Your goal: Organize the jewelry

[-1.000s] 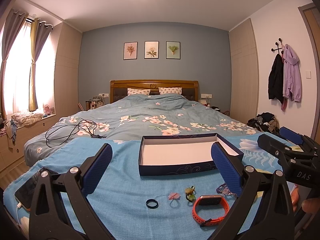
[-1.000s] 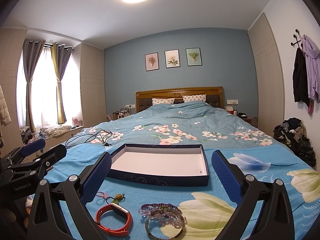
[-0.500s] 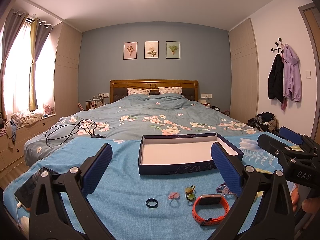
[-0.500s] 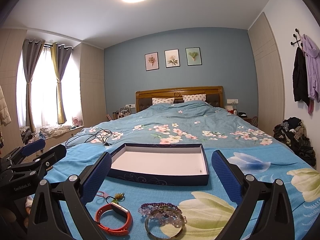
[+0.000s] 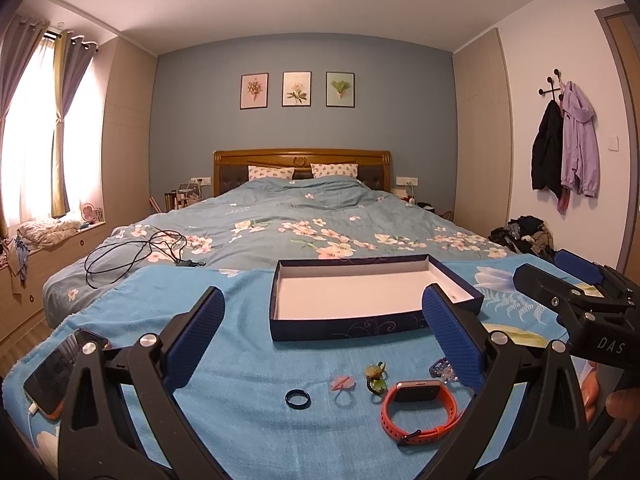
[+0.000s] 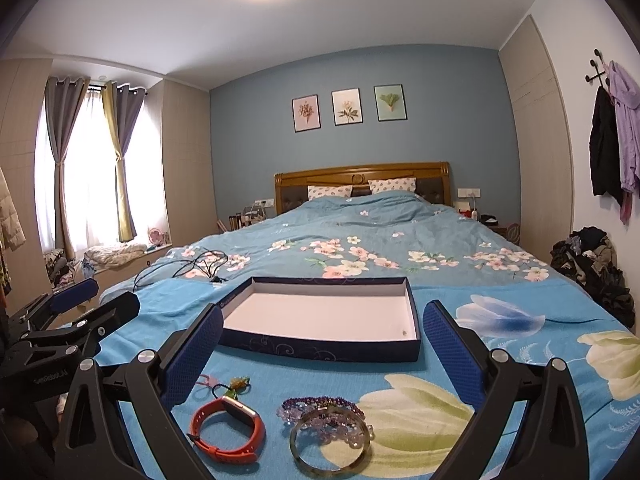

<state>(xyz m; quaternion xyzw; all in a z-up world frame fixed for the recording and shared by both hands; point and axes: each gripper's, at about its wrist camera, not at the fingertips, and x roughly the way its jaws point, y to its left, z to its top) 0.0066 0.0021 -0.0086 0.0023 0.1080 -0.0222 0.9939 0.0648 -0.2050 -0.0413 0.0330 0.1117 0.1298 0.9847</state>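
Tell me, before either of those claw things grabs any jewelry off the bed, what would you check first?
1. Left gripper open and holding nothing: ok.
2. Right gripper open and holding nothing: ok.
3. Navy box lidless, interior free for jewelry: ok; only a tiny speck near one corner.
4. Pieces apart enough to grab singly: orange wristband and black ring ok; glass bangle overlaps the purple bead bracelet, not ok.
5. Phone and black cable away from the jewelry: ok.
6. Whether the green charm is tangled with the pink ring: cannot tell.
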